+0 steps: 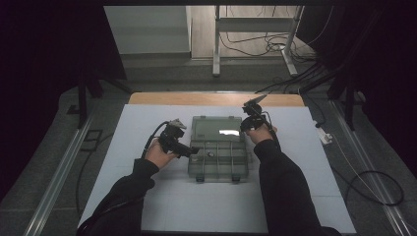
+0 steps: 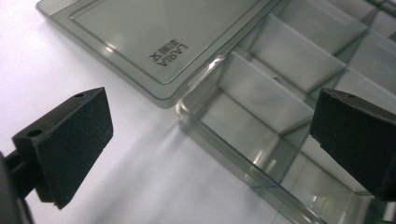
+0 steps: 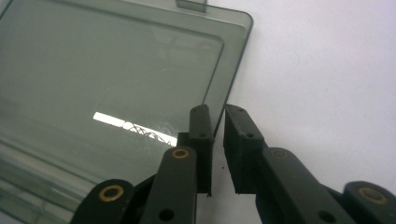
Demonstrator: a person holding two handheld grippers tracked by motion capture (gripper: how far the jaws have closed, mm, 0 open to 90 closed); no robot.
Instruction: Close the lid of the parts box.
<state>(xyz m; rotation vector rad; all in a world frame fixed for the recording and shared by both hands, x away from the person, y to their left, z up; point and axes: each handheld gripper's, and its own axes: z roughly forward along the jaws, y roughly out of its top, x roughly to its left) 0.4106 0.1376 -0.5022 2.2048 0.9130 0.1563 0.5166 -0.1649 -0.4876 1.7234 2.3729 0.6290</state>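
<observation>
On the white table (image 1: 147,206) lay an open box (image 1: 218,160), its lid (image 3: 116,70) flat toward 12 o'clock. The right gripper (image 3: 217,116) was clenched on the lid's edge at 3 o'clock, and the left gripper (image 2: 205,140) stood released at the box's 9 o'clock wall. The thin edge could slip out, I think.

Dim grey floor (image 1: 44,162), perhaps carpet; table legs (image 1: 216,44) beyond.

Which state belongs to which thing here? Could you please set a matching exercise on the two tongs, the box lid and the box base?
Things:
1. left tongs
2. right tongs
3. lid
4. base

States:
A. swung open, lying beyond the compartments
B. jaws wide apart
C. split by dividers into compartments
D. jaws pinched together at a clear edge

Pairs: 1-B, 2-D, 3-A, 4-C
</observation>
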